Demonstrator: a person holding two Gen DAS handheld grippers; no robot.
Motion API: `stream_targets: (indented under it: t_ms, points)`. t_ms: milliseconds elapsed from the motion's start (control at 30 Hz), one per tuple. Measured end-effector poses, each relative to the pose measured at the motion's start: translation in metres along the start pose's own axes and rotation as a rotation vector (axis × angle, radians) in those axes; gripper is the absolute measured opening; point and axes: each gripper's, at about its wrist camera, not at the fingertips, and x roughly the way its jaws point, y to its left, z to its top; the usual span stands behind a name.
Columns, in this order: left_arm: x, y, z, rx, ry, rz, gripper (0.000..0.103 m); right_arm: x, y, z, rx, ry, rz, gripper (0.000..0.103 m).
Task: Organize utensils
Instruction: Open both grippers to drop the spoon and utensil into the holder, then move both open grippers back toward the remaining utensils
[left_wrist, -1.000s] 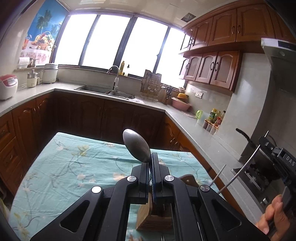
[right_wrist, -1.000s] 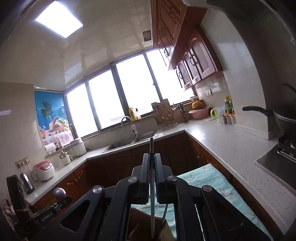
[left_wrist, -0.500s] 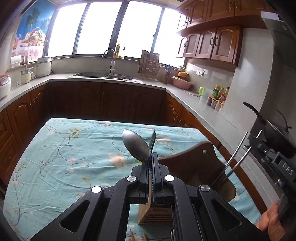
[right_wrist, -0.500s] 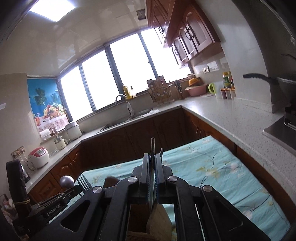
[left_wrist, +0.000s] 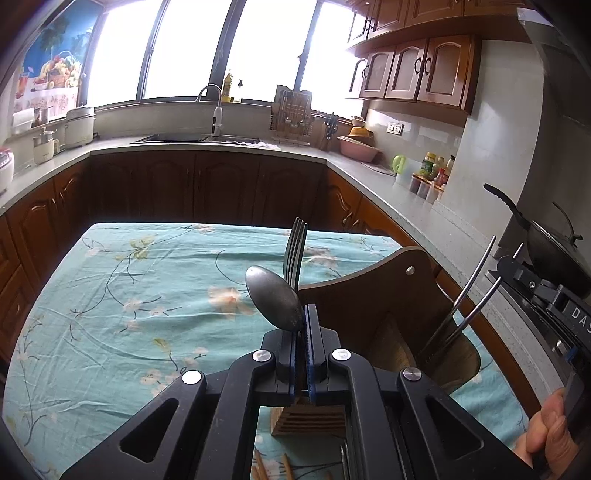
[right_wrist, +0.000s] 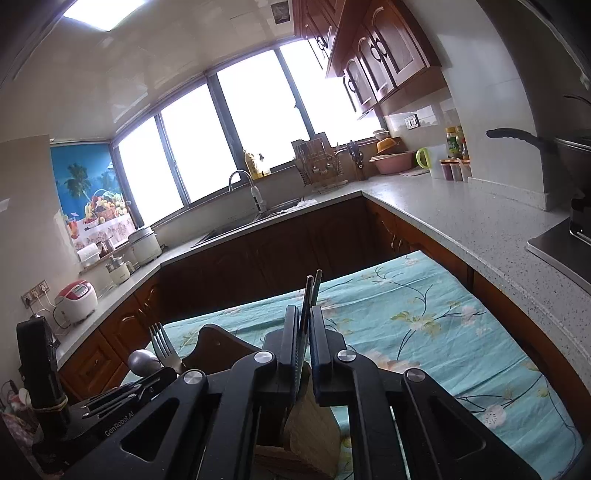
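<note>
My left gripper (left_wrist: 303, 317) is shut on a metal spoon (left_wrist: 273, 298), bowl up, just above the wooden utensil holder (left_wrist: 384, 317). A fork (left_wrist: 295, 251) stands upright in the holder behind the spoon. My right gripper (right_wrist: 303, 325) holds a pair of metal chopsticks (right_wrist: 312, 291) between its fingers, which stand slightly apart; the chopsticks' lower ends sit in the holder (right_wrist: 218, 345). The chopsticks (left_wrist: 465, 299) lean out of the holder's right side in the left wrist view. The spoon (right_wrist: 142, 362) and fork (right_wrist: 162, 345) show at lower left in the right wrist view.
The holder stands on a table with a teal floral cloth (left_wrist: 147, 288). Wooden chopsticks (left_wrist: 266, 465) lie on the cloth near the bottom edge. Kitchen counters (right_wrist: 461, 210) with a sink, bottles and a stove with a pan (left_wrist: 546, 240) surround the table.
Both grippers have tilted and come lower toward the holder. The fork now shows standing in the holder. The right gripper's fingers have parted slightly around the chopsticks.
</note>
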Motion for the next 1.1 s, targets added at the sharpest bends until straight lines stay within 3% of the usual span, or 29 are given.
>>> stream_targets:
  t_ms: [300,400,433,500,533,633,767,933,1100]
  points:
    - [-0.007,0.001,-0.008,-0.005,0.001,-0.005,0.005,0.000,0.001,0.001,-0.003,0.009,-0.003,0.010]
    - [-0.009,0.003,-0.008,-0.015,0.005,-0.008,0.016,0.001,0.001,0.000,0.002,0.011,-0.006,0.013]
    - [-0.011,0.004,-0.008,-0.018,0.001,-0.003,0.022,0.001,0.000,0.000,0.007,0.012,-0.011,0.017]
    - [-0.014,0.004,-0.008,-0.020,-0.005,0.000,0.025,0.001,-0.003,-0.001,0.022,0.011,-0.011,0.033]
    - [-0.015,0.004,-0.008,-0.021,-0.004,-0.003,0.026,0.000,-0.005,-0.001,0.030,0.008,-0.011,0.049]
    - [-0.020,0.004,-0.009,-0.022,-0.005,0.000,0.041,-0.005,-0.009,-0.001,0.048,-0.003,-0.013,0.054]
    - [-0.032,0.006,-0.014,-0.033,-0.017,-0.005,0.063,-0.014,-0.014,0.000,0.087,-0.014,0.020,0.081]
    - [-0.052,0.010,-0.022,-0.042,-0.030,-0.004,0.078,-0.031,-0.012,-0.002,0.091,-0.032,0.041,0.088]
    - [-0.077,0.015,-0.033,-0.052,-0.045,0.009,0.082,-0.047,-0.003,-0.006,0.075,-0.025,0.075,0.093]
